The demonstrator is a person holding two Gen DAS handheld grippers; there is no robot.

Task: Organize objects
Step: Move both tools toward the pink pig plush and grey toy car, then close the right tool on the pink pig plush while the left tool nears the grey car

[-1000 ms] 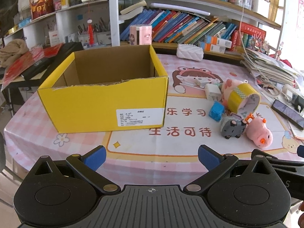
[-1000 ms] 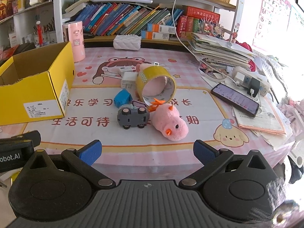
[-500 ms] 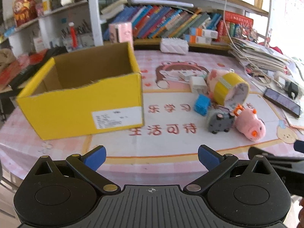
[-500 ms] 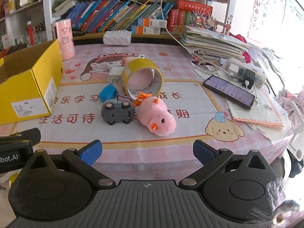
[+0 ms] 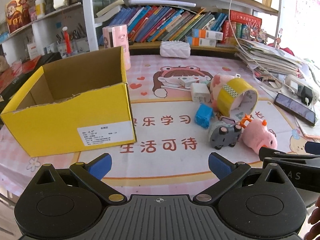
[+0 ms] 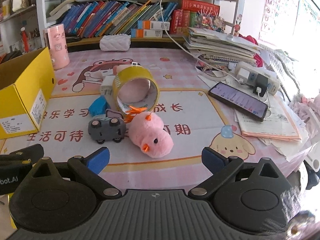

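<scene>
Left gripper [image 5: 159, 163]: blue-padded fingers spread wide, nothing between them, hovering over the near edge of the pink cartoon-print table mat [image 5: 160, 172]. Right gripper [image 6: 155, 158]: same condition — jaws apart, empty, positioned just short of the toy cluster.

Container: open-top yellow cardboard box [image 5: 68, 108] w/ brown interior and white label on its front face, standing on the left side of the mat. No contents visible from the left wrist view; floor of the box is partly hidden by the front wall.

Loose items, grouped right of the box, centre of the mat:
- Pink plush chick w/ orange beak [image 6: 151, 137], lying on its side, nearest the right gripper.
- Grey toy car [image 6: 107, 129], touching the chick's left flank.
- Small blue block [image 6: 99, 106], just behind the car.
- Yellow roll of packing tape [image 6: 136, 89], standing on edge, opening toward the right wrist cam; a pink soft object sits behind/inside it — which one, cannot tell.
- White square charger-type block [image 5: 200, 95] and small white carton [image 5: 187, 82], beside the tape on the far side.

Periphery: black smartphone [image 6: 238, 101] w/ lit screen on papers at the right, white power strip [image 6: 257, 78] behind it, pink cylindrical canister [image 6: 58, 46] behind the box, white quilted pouch [image 6: 115, 43] at the shelf base, bookshelf w/ slanted books [image 6: 120, 18] along the back.
</scene>
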